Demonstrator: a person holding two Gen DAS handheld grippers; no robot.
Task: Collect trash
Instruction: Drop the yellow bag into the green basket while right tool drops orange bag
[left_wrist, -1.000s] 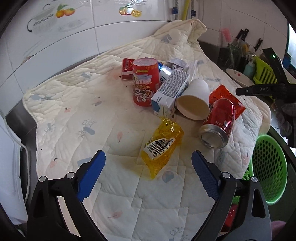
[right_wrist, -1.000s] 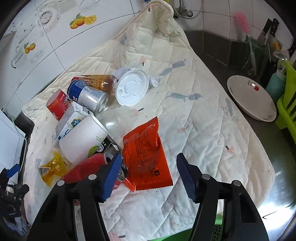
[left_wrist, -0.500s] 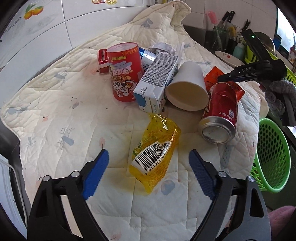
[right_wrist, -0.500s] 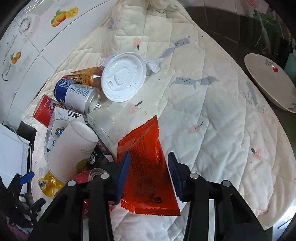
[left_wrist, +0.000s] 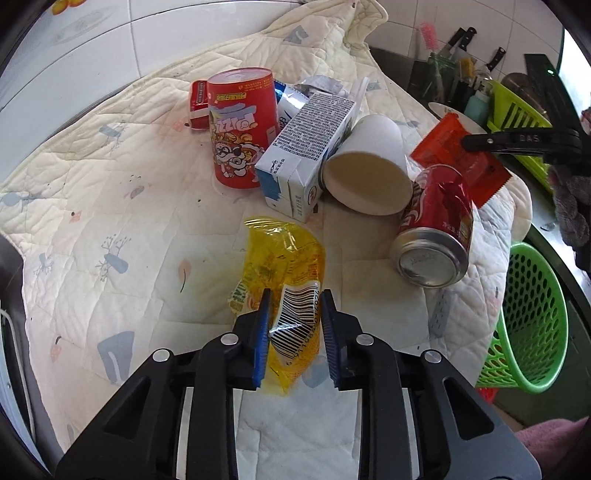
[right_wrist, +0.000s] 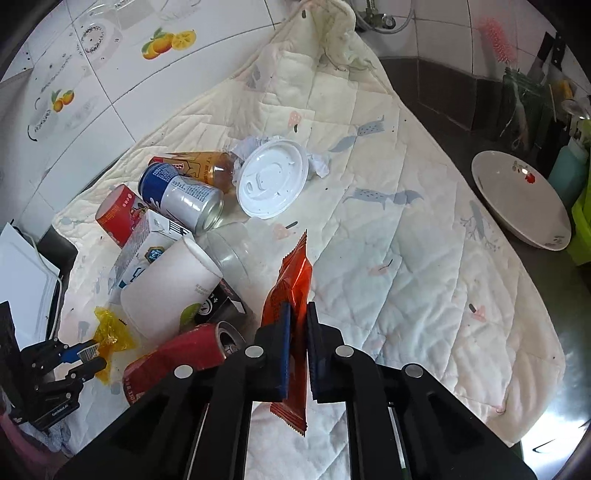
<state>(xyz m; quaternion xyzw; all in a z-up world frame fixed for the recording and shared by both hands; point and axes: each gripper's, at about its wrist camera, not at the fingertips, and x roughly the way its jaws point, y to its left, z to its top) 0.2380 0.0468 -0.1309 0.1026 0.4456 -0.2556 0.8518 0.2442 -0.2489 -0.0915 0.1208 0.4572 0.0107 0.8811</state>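
A: Since one second ago both tools have closed. The left gripper (left_wrist: 295, 314) was wide above the quilt; now its blue pads press the near end of the yellow wrapper (left_wrist: 286, 266), on the barcode part.

B: And the right gripper (right_wrist: 297, 328)?

A: It was half wide over the orange-red packet (right_wrist: 291, 291). Now its pads are narrow and pinch the packet, which stands on edge between them, with its far end pointing up and away.

B: Does the yellow wrapper still lie on the quilt (left_wrist: 110, 206)?

A: Its far end seems to rest on the cloth. If the near end is lifted, I cannot tell.

B: What is around it?

A: Behind it is the milk carton (left_wrist: 306, 147), lying on its side. Left of the carton stands the red cup (left_wrist: 240, 125). Right of the carton lies the white paper cup (left_wrist: 369, 166), its open mouth toward the camera. The red can (left_wrist: 436, 229) lies on its side, just beside that cup.

B: Where is the basket?

A: The green basket (left_wrist: 532, 317) stands off the right edge of the quilt, lower than the cloth.
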